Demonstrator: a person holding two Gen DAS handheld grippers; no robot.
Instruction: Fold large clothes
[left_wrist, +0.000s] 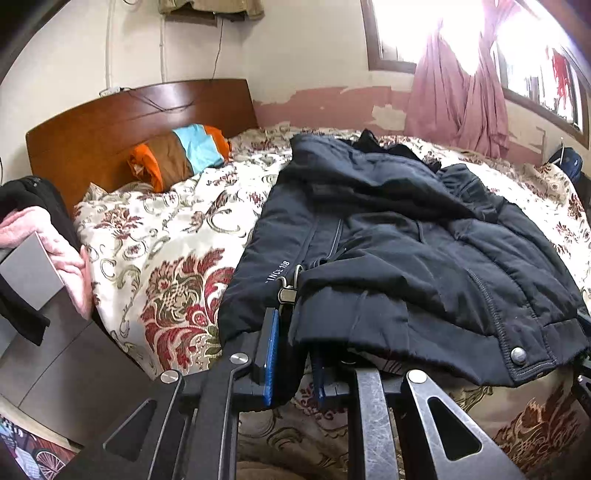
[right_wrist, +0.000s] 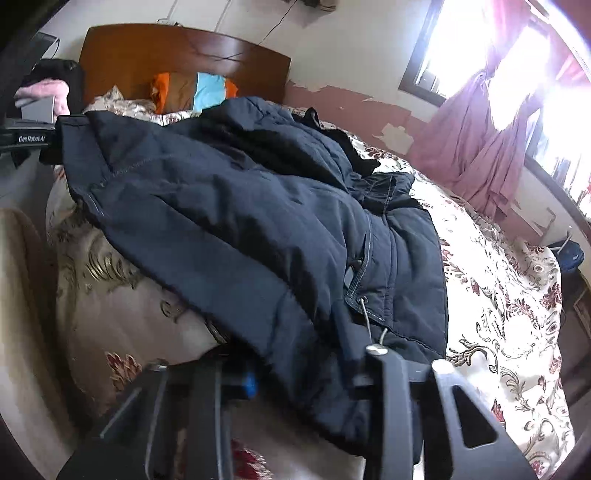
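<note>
A: Jacket lies spread across the flowered bedspread, its hem at the near edge of the bed, collar end toward the headboard. Where do the grips stand?

B: The left hand-held gripper is pinched narrow on the hem near the zipper pull, blue pads on either side of the cloth. The right hand-held gripper is likewise closed on the padded hem, though the fabric hides much of its fingers.

A: What could go wrong?

B: The padding is thick and slippery-looking; either grip may hold only the outer layer, so a lift could let the hem slide out. The dangling drawstring might catch in the right fingers. Uneven lifting would likely twist the fold.

A: Room to move?

B: Open bedspread lies on both sides of the jacket and toward the striped pillow. The near edge of the bed is close, so slack cloth could slip off there. A pile of clothes sits left, off the bed.
</note>
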